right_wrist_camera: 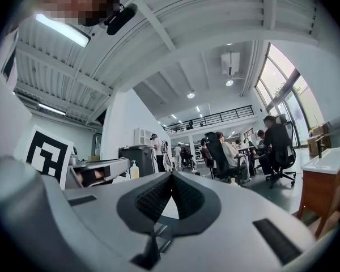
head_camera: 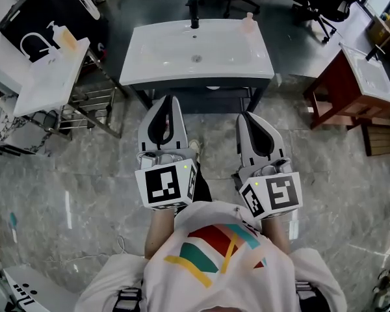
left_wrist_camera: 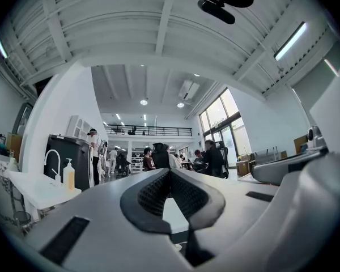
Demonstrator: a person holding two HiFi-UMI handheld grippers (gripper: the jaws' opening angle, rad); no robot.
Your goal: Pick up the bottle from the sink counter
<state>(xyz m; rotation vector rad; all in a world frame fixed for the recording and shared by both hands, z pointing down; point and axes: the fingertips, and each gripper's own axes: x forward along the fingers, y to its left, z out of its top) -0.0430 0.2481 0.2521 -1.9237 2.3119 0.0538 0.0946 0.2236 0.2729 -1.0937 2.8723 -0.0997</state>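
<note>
A small pale pink bottle (head_camera: pixel 249 19) stands at the back right corner of the white sink counter (head_camera: pixel 149 67), right of the black faucet (head_camera: pixel 194 12). Both grippers hover over the floor in front of the counter, well short of the bottle. My left gripper (head_camera: pixel 169 101) points at the counter's front edge, its jaws shut with nothing between them. My right gripper (head_camera: pixel 247 117) is level beside it, jaws also shut and empty. In the left gripper view the gripper (left_wrist_camera: pixel 169 171) has its pads meeting at the tip. The right gripper view shows its gripper (right_wrist_camera: pixel 171 174) the same way.
A second white sink (head_camera: pixel 49 77) with a soap dispenser (head_camera: pixel 68 39) stands at the left on a metal rack. A third sink on a wooden stand (head_camera: pixel 370 77) is at the right. Office chairs (head_camera: pixel 318 8) sit beyond the counter. People sit and stand in the distance.
</note>
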